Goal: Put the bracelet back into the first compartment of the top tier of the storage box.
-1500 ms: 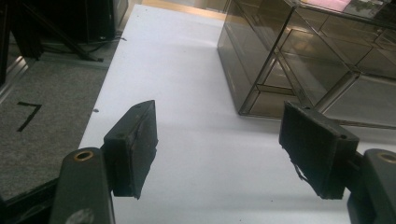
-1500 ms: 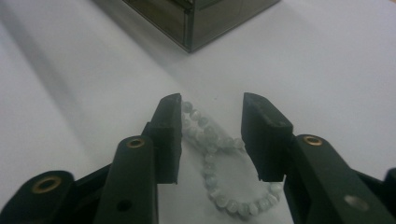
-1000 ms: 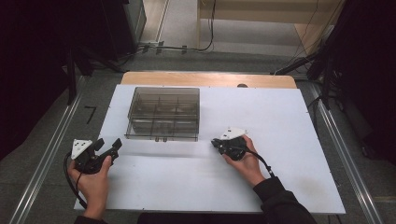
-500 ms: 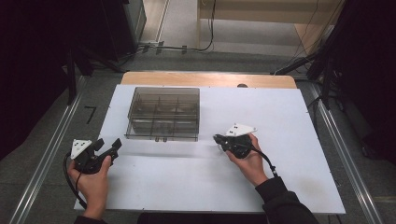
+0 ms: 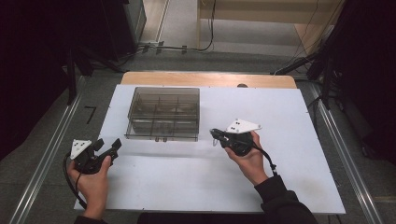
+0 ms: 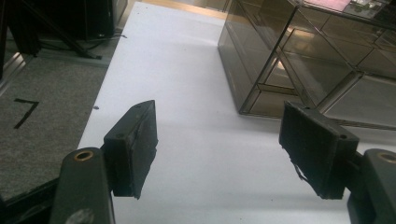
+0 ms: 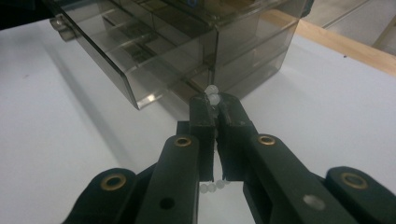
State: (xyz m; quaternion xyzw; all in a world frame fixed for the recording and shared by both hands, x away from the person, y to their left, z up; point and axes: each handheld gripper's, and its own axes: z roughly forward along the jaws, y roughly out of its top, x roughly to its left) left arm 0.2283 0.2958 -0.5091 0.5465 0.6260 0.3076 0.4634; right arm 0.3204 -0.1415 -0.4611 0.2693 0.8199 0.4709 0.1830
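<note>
Beads point(image 7: 213, 99), apparently strung, pinched in right gripper point(image 7: 214, 103)

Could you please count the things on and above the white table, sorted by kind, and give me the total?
Hand-held grippers: 2 (left gripper, open; right gripper, shut)
Smoky clear compartment box: 1
Bunch of small clear beads, pinched in the right gripper: 1 (single beads too small to count)
Total: 4

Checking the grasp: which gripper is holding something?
The right gripper: its fingers are shut on small clear beads; the left gripper is open.
</note>
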